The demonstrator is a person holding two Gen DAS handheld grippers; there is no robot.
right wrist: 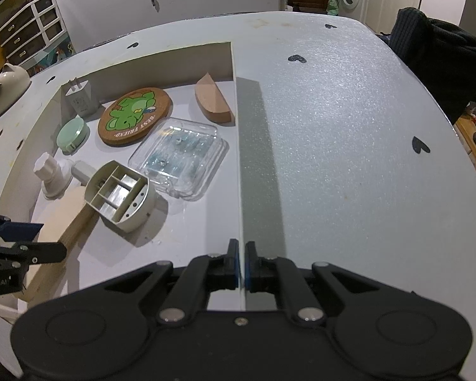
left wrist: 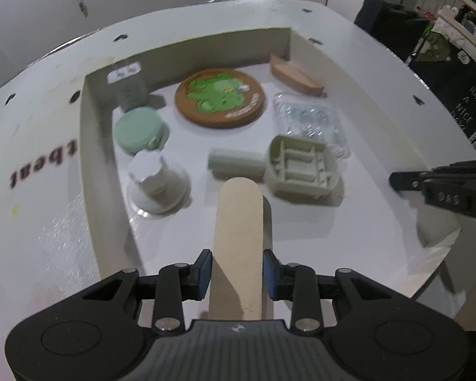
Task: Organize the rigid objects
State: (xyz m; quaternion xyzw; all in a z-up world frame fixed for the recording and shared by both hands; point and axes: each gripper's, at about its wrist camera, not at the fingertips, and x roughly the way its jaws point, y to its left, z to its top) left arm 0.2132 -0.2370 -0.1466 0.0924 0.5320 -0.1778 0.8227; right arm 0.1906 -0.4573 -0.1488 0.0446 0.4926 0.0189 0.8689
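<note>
the left claw [left wrist: 237,265] grasps a pale wooden paddle [left wrist: 239,219] between its blue pads, the rounded end reaching out over the floor of a shallow white tray [left wrist: 89,146] on the worktop [right wrist: 349,127]. the paddle's tip sits just beside a cream lint-roller [left wrist: 301,166] lying on its side with its handle toward the tip, so a careless drop likely knocks that roller into the clear plastic case [right wrist: 177,155] behind it. to the left a white upturned cap-shaped piece [left wrist: 157,181] stands near the tip, with a mint round case [left wrist: 138,130] and a white plug adapter [left wrist: 128,85] further back; a sideways swing risks tipping the cap piece. the cork coaster [left wrist: 220,98] and a wooden boat-shaped block [left wrist: 296,74] lie well apart at the back. the best open room seems to be the bare tray floor in front, nearest the claw, and to the right of the roller. the tray wall on the left rises close, leaving little room there. the right claw [right wrist: 241,265] is clenched on the tray's right wall, steadying it; if it slips, the tray may shift under the landing paddle.
</note>
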